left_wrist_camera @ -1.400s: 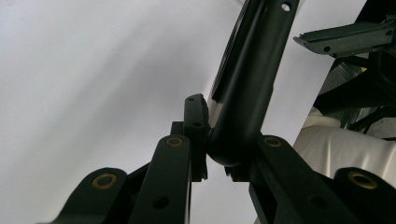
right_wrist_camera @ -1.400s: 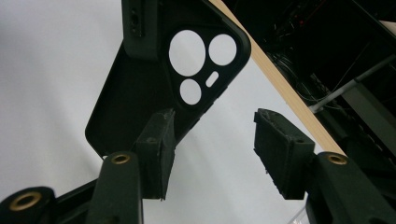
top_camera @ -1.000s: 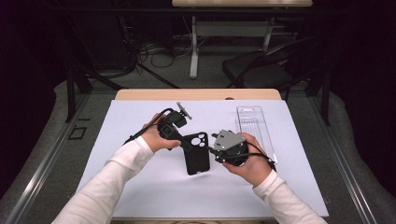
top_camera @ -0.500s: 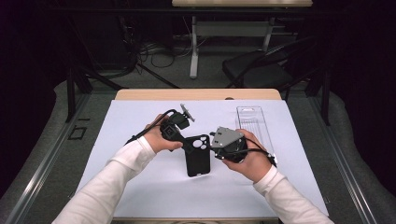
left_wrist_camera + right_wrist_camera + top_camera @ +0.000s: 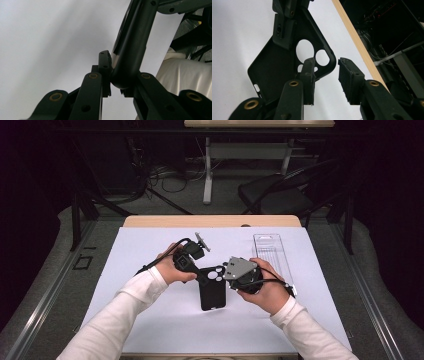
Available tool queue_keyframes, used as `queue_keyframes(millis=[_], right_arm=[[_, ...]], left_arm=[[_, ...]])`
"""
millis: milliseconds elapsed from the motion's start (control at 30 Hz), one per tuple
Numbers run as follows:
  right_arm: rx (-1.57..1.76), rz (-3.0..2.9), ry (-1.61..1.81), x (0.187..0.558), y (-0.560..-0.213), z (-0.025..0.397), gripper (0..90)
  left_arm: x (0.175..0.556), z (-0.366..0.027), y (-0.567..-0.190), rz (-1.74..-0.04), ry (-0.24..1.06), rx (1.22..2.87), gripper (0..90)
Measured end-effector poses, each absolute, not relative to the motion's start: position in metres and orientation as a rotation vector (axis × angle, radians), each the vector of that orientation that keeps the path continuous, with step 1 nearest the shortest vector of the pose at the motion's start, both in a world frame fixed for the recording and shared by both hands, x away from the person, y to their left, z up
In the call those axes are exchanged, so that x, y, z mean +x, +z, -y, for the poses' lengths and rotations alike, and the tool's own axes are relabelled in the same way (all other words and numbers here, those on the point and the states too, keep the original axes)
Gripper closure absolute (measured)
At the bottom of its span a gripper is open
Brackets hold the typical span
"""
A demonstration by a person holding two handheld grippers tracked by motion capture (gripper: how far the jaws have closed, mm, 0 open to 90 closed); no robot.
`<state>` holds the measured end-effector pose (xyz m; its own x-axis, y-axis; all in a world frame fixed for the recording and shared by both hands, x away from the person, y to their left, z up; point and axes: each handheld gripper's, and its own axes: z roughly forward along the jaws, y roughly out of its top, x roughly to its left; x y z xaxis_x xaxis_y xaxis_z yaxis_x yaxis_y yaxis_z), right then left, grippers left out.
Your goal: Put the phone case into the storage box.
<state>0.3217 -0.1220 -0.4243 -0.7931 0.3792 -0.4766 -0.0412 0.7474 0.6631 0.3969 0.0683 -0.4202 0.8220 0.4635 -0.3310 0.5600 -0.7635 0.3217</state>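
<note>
Left tongs point(image 5: 113, 82): my jaws are clamped on the phone case's point(image 5: 212, 287) edge.
Right tongs point(image 5: 325, 75): my jaws stand apart around the case's top corner, not pinching it.
Phone case: black, mid-table on the white sheet point(image 5: 150, 320), between my hands.

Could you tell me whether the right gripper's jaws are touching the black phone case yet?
Cannot tell. In the right gripper view the right gripper stands open around the phone case corner: one jaw overlaps the case, while white table shows before the other.

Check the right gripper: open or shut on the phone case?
Open. The right gripper has its jaws apart astride the phone case corner, unclamped.
</note>
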Motion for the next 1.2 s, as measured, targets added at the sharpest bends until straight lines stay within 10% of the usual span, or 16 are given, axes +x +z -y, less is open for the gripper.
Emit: queue_keyframes(millis=[1200], right_arm=[[0.165,-2.333,0.796,0.3196,-0.4192,0.1137,80.1]], left_arm=[[0.3939,-0.0601,-0.4189,-0.723,-0.323,2.632,81.4]])
